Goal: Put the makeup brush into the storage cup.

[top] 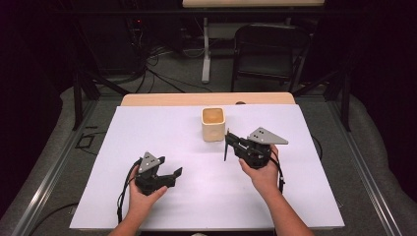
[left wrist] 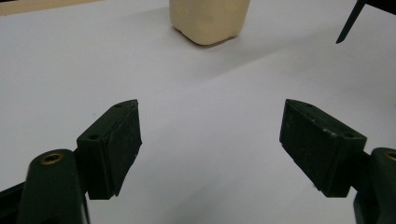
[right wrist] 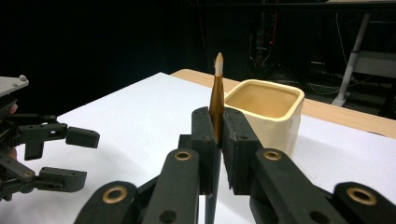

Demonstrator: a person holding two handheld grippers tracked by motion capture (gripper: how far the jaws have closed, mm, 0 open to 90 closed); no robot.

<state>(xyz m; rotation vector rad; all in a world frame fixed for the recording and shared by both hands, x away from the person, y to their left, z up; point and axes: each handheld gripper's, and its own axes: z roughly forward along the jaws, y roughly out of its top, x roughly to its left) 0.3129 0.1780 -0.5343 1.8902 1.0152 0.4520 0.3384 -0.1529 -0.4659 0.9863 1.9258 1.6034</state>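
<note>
From above I see my left claw low on the white desk, jaws spread wide with nothing between them. My right claw sits further forward, just right of the cup, and here a thin dark stick hangs down from its tip – I can't tell from this height what it is.

The right claw's own camera settles it: the jaws are pressed together on a brush, held upright, with a gold ferrule and a pale pointed tip above the pads and a dark handle running down below them. The cream cup, square with rounded corners, stands just behind and to the right of the pinched jaws, its open mouth visible. The left claw shows at this view's left edge, well apart, jaws parted.

The left claw's camera shows bare white desk between its two pads – the cup's base sits ahead, well beyond them, and the brush's dark handle end pokes in at the top right.
</note>
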